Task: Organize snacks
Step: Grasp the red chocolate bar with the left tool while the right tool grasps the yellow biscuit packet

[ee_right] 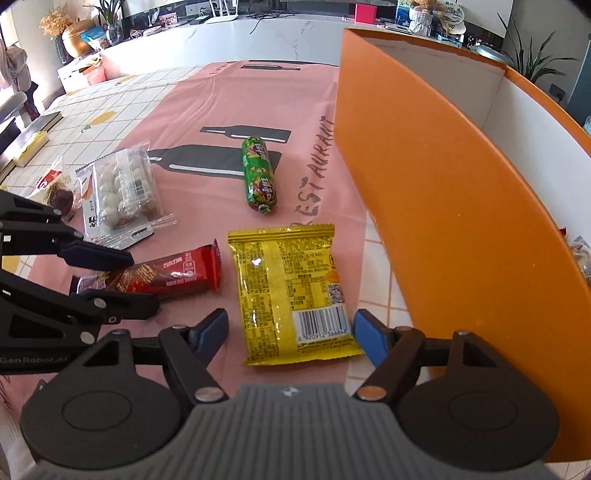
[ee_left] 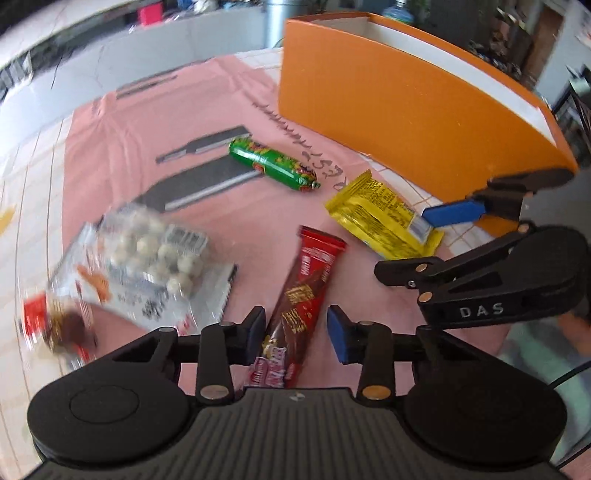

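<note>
A red wafer bar [ee_left: 301, 295] lies on the pink mat [ee_left: 122, 147]; my left gripper [ee_left: 296, 334] is open with its blue pads on either side of the bar's near end. A yellow snack packet [ee_right: 291, 291] lies flat; my right gripper [ee_right: 290, 332] is open around its barcode end, pads close to its edges. A green sausage stick [ee_right: 258, 175] and a clear bag of white balls [ee_right: 122, 192] lie further out. The orange box [ee_right: 443, 192] stands at the right. The left gripper [ee_right: 110, 277] shows in the right wrist view, straddling the red bar [ee_right: 166, 277].
A small red-and-clear snack packet [ee_right: 59, 192] lies at the left by the bag of balls. The tiled tablecloth [ee_right: 110, 96] runs to a white counter [ee_right: 258, 33] behind. A few wrapped snacks [ee_right: 580, 254] show inside the orange box.
</note>
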The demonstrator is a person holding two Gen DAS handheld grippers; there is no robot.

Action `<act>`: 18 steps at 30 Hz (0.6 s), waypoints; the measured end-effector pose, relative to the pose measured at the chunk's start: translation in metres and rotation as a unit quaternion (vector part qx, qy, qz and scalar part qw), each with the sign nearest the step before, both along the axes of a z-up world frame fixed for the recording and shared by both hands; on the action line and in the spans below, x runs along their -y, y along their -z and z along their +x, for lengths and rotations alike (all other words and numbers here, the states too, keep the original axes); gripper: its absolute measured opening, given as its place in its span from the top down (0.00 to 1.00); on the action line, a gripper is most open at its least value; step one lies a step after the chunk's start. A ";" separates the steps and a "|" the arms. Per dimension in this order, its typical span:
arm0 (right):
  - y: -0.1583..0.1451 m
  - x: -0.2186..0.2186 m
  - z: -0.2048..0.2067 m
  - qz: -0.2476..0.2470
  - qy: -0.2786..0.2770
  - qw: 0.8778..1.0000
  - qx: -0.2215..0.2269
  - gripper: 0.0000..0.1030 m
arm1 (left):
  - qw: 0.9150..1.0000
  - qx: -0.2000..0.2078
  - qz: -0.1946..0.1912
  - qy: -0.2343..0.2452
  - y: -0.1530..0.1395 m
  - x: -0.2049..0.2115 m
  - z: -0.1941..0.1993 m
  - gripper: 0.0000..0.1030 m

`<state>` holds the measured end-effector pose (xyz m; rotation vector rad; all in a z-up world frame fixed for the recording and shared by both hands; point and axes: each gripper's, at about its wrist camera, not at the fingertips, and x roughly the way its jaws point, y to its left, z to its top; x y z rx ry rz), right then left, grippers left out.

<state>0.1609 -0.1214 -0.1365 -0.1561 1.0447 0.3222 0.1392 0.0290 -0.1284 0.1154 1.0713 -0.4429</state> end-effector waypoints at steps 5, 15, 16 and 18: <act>-0.005 -0.004 -0.012 0.006 -0.006 1.000 0.005 0.38 | 0.997 -0.015 -0.034 -0.070 -0.001 -0.008 -0.018 0.56; -0.003 0.007 -0.006 0.037 0.037 0.999 0.005 0.37 | 0.996 0.034 0.010 -0.078 -0.001 0.008 -0.013 0.51; -0.002 0.009 -0.005 0.043 0.042 0.998 0.003 0.37 | 0.996 0.036 0.013 -0.074 0.000 0.009 -0.013 0.51; -0.002 0.013 -0.003 0.060 0.049 0.997 0.002 0.36 | 0.997 0.049 0.026 -0.055 0.002 0.013 -0.014 0.48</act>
